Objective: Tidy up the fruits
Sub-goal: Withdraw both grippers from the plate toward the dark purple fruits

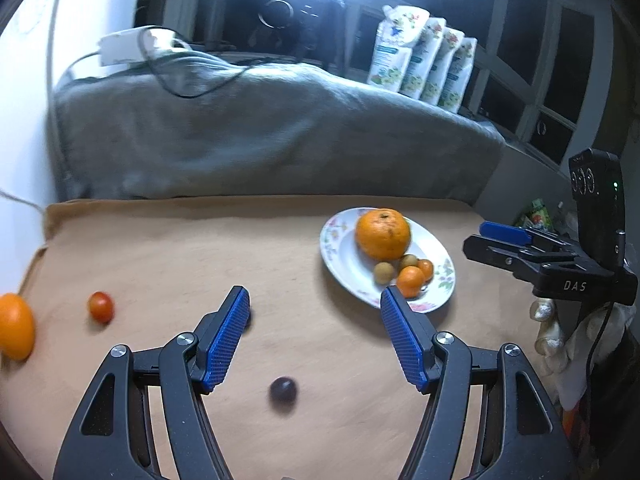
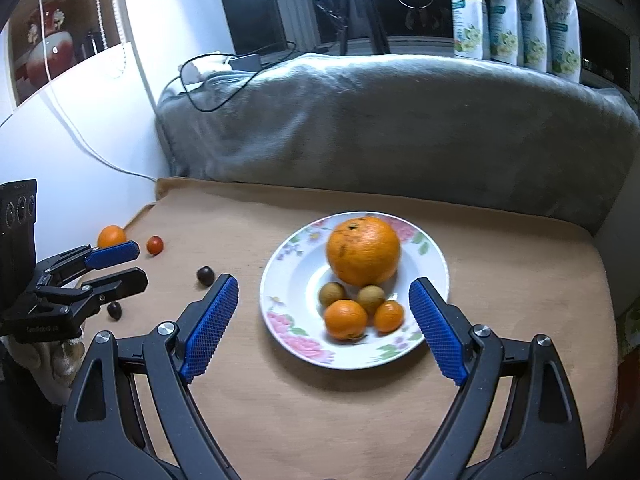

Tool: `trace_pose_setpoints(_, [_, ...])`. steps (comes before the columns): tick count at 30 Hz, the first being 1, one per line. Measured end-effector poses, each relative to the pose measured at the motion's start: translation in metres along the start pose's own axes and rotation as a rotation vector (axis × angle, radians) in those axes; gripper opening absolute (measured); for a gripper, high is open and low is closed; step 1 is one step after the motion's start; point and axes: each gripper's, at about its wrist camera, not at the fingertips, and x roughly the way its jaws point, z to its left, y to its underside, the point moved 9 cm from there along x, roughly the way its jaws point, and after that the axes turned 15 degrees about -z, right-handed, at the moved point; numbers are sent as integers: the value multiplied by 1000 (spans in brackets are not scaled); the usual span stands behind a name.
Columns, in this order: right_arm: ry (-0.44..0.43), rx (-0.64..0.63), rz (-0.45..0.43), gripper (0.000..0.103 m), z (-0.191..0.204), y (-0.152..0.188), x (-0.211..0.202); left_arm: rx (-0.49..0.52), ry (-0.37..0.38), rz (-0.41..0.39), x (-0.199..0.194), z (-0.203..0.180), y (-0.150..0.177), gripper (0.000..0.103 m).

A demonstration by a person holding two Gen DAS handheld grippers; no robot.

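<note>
- So far, five fruits sit on the flowered plate (image 2: 280, 264): a big orange (image 2: 363, 251), two small brown fruits (image 2: 332, 294) and two small orange ones (image 2: 345, 319) at its near side.
- Left on the tabletop (image 2: 500, 264), well to the left of the plate: a small orange (image 1: 15, 326) at the far left, a red tomato (image 1: 101, 306) beside it, and two dark round fruits.
- One dark fruit (image 1: 283, 390) lies on the bare tabletop just below the left tool (image 1: 314, 300), whose jaws stand open and empty.
- Another dark fruit (image 2: 114, 311) shows in the right view, near the left tool.
- Over the plate's near edge, the right tool (image 2: 323, 292) gapes wide, holding nothing.
- My judgement: roughly half done; four loose fruits remain to be gathered.
</note>
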Motion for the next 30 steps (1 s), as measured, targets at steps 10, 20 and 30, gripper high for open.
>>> trace_pose_setpoints(10, [-68,-15,13,90,33,3,6,-34,-113,-30,-40,51,4,68])
trace_pose_setpoints(20, [-146,-52,49,90,74,15,19,-63,-213,-34,-73,93,19,68])
trace_pose_setpoints(30, [-207,-77,91,90,107,26,37,-119,-283,-17,-94,127,39,68])
